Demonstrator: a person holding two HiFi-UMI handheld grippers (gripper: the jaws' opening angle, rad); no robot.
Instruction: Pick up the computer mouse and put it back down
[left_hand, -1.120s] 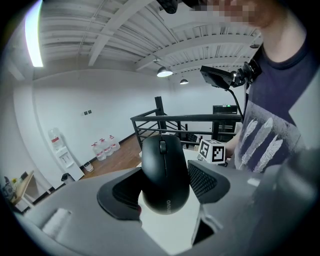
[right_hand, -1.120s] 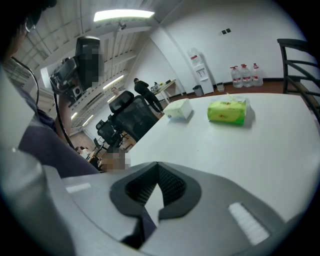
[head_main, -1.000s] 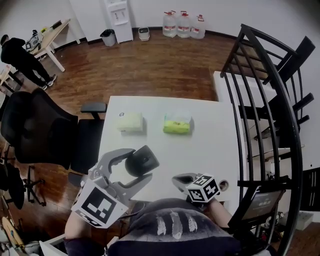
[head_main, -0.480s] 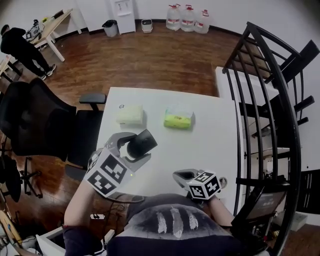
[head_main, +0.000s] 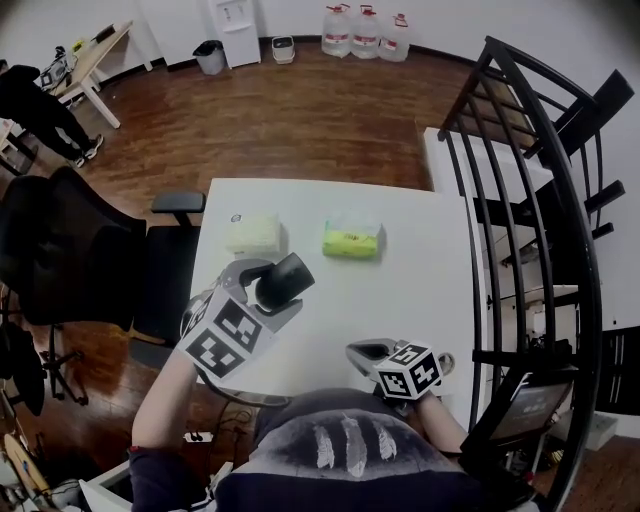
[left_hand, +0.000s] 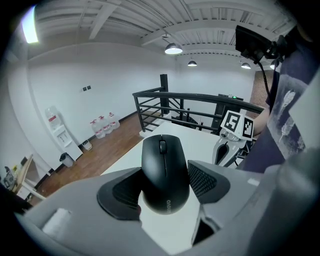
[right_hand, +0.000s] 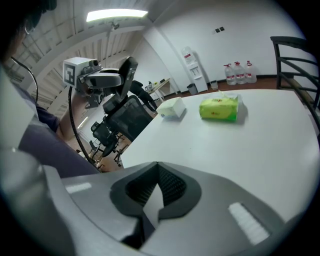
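The black computer mouse (head_main: 283, 279) is clamped between the pads of my left gripper (head_main: 266, 292), over the left part of the white table (head_main: 400, 290). Whether it touches the tabletop I cannot tell. In the left gripper view the mouse (left_hand: 164, 172) fills the gap of the left gripper (left_hand: 165, 189), one dark pad against each of its sides. My right gripper (head_main: 364, 353) rests shut at the table's near edge, nothing in it. Its own view shows the right gripper (right_hand: 157, 189) with pads meeting, and the left gripper (right_hand: 116, 79) with the mouse (right_hand: 128, 70) at upper left.
A pale yellow tissue pack (head_main: 252, 233) and a green one (head_main: 353, 240) lie at the table's far side. A black office chair (head_main: 70, 260) stands left of the table, a black railing (head_main: 520, 200) at its right. A person (head_main: 30, 100) stands far off.
My left gripper has come down toward the table with the mouse still in it, and moved a little away from me. The right gripper has stayed put.
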